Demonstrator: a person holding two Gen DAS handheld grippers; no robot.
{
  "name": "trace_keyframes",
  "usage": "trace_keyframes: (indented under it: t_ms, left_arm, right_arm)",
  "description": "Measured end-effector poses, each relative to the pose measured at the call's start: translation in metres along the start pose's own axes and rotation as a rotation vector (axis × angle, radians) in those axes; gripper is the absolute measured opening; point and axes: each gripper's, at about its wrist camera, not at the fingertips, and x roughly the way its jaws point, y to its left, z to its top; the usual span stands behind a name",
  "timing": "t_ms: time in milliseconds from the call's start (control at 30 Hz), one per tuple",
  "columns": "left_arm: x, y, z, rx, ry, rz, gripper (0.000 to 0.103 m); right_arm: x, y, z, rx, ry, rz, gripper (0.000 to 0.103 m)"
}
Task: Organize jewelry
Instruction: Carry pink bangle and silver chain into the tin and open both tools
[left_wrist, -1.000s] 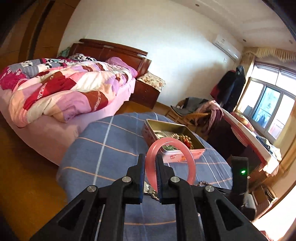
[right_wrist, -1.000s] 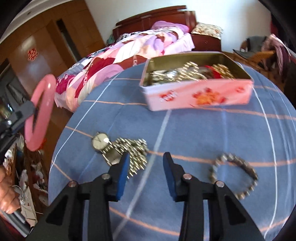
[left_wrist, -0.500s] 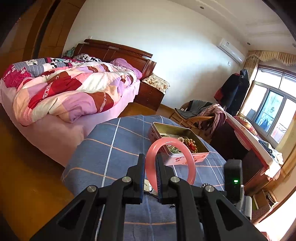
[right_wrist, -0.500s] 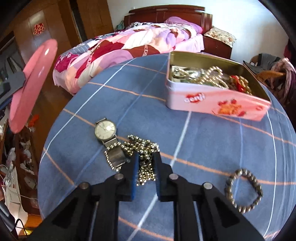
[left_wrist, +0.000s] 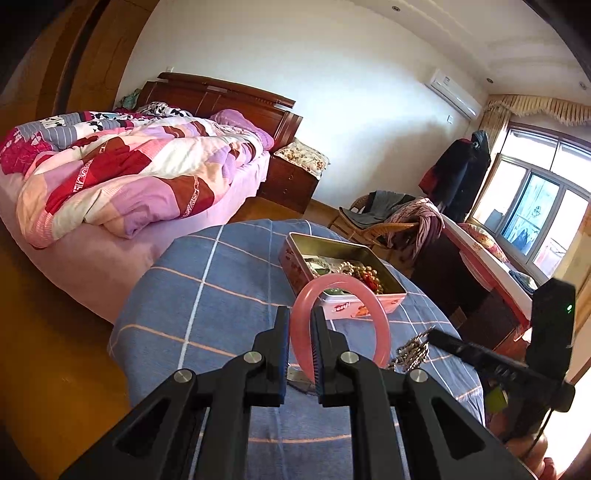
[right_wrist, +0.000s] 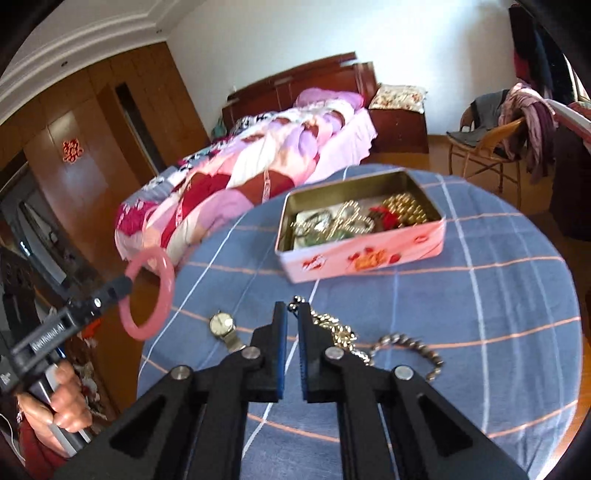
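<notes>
My left claw (left_wrist: 300, 334) is clamped on the pink bangle (left_wrist: 340, 325), pinching its rim at roughly 9 o'clock on the ring. The bangle stands on edge, up off the surface (left_wrist: 207, 295), its hole facing me in the left wrist view, so I look straight through it at the tin (left_wrist: 343, 306). From the right wrist view the same bangle (right_wrist: 149, 293) sits out at 9 o'clock, hanging past the edge of the surface (right_wrist: 480, 295), with my hand (right_wrist: 61, 402) on the left claw's handle below it.

My right claw (right_wrist: 291, 325) is nearly closed, just a thin gap between the pads. The gold chain (right_wrist: 332, 328) comes up right at the tips, with a link showing in the gap at the top. It looks pinched, and the chain trails off toward 4 o'clock behind the right finger. In the left view the chain (left_wrist: 412, 349) dangles in a bunch off the right claw's tip at 3 o'clock, so it's lifted.

The watch (right_wrist: 223, 328) lies flat just left of the right claw at 10 o'clock, band running toward 5 o'clock under the finger. The bead bracelet (right_wrist: 410, 350) lies in a loop at 3 o'clock. The tin (right_wrist: 362, 254) is at 12 o'clock, lid off, long axis running left to right, with a jumble of gold and red pieces inside.
</notes>
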Motion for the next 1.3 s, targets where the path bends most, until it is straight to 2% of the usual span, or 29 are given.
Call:
trace_keyframes:
  t_ms: [500,1300]
  left_arm:
    - [0.015,-0.019,-0.007,0.051,0.046,-0.043,0.01]
    - [0.055,-0.051,0.007,0.116,0.07,-0.091,0.01]
  right_arm:
    - [-0.033,-0.019,0.025,0.018,-0.114,-0.048,0.008]
    - [-0.025,-0.024,0.066,-0.03,-0.168,-0.075,0.008]
